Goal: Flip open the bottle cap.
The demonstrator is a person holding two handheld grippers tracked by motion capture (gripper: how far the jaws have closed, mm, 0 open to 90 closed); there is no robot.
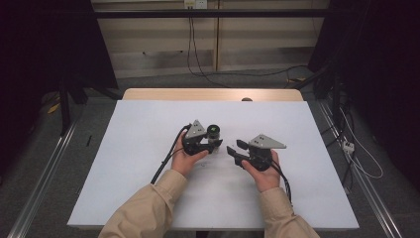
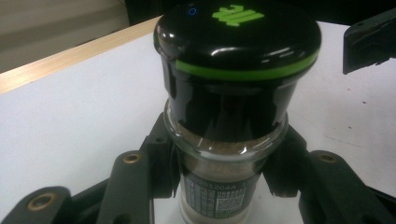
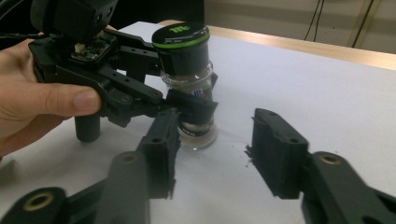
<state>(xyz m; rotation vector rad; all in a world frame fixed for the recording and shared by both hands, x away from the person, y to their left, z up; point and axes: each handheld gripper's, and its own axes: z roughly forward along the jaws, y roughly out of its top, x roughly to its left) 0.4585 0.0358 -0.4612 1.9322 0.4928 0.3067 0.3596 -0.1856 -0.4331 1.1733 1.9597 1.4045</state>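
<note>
Table (image 1: 148,94): pale wood edge, covered by white sheet (image 1: 148,148). A glass jar (image 1: 214,133), black cap, stands on the sheet, mid-table.

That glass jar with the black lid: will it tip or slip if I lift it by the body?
The jar looks tall over a narrow base, with a bulky lid, so a sideways push could probably tip it. Its smooth glass may slip. The left gripper clamps it under the shoulder, which should help.

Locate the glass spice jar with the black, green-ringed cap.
In the high view the glass spice jar with the black, green-ringed cap stands upright near the white table's middle, clamped by the left gripper, left of the right gripper.
</note>
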